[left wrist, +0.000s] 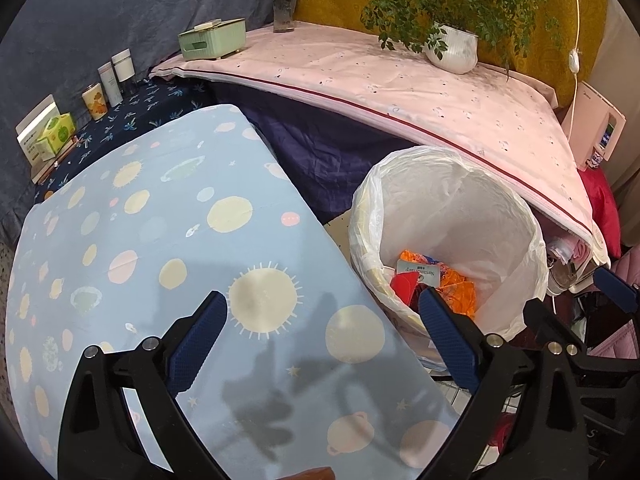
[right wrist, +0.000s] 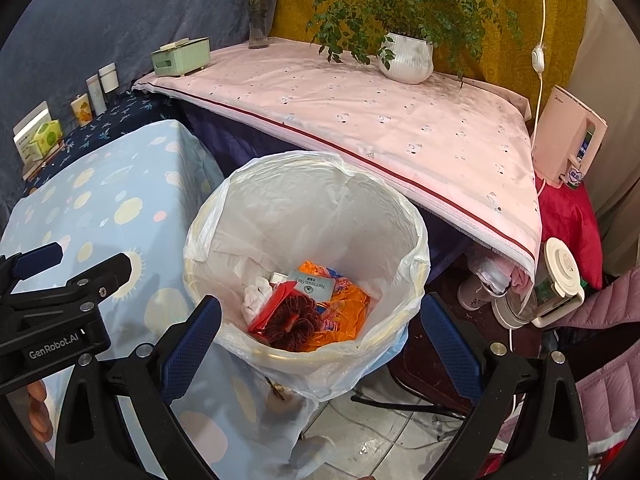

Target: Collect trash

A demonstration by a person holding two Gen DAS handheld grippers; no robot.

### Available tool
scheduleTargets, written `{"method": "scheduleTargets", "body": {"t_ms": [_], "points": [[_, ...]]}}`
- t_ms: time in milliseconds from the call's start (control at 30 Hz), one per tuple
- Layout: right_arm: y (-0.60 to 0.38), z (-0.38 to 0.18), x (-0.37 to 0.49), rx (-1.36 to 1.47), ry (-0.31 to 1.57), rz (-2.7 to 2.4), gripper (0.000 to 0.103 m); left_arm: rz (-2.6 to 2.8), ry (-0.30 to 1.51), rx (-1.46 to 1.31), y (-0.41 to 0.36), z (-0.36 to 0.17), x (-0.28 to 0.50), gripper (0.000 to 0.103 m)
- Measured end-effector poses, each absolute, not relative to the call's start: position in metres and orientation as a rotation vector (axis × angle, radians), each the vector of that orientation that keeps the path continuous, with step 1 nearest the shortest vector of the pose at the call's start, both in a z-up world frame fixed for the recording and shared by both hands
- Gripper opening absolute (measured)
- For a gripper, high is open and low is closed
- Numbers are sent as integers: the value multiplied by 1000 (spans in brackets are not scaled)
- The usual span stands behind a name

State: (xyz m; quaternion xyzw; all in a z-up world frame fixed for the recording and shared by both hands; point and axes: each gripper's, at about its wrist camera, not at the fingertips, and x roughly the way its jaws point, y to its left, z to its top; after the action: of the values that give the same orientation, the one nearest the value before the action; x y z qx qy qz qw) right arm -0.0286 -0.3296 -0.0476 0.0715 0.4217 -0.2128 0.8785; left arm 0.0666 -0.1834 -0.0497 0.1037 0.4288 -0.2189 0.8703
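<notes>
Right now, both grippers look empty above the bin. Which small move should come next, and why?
Probably pull the right gripper back from the trash bin. Its jaws stand open and empty, the trash already lies inside, and the blue tablecloth under the open left gripper shows no more litter.

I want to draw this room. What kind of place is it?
Probably a room in someone's home. A lined trash bin stands beside a table under a planet-print cloth, and a potted plant and tissue box sit on another cloth-covered surface.
</notes>
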Motion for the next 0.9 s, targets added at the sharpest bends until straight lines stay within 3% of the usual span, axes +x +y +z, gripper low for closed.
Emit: {"method": "scheduleTargets", "body": {"t_ms": [900], "points": [[-339, -54, -35, 147, 906, -457, 96, -458, 899, 251, -201, -51, 61, 92]]}}
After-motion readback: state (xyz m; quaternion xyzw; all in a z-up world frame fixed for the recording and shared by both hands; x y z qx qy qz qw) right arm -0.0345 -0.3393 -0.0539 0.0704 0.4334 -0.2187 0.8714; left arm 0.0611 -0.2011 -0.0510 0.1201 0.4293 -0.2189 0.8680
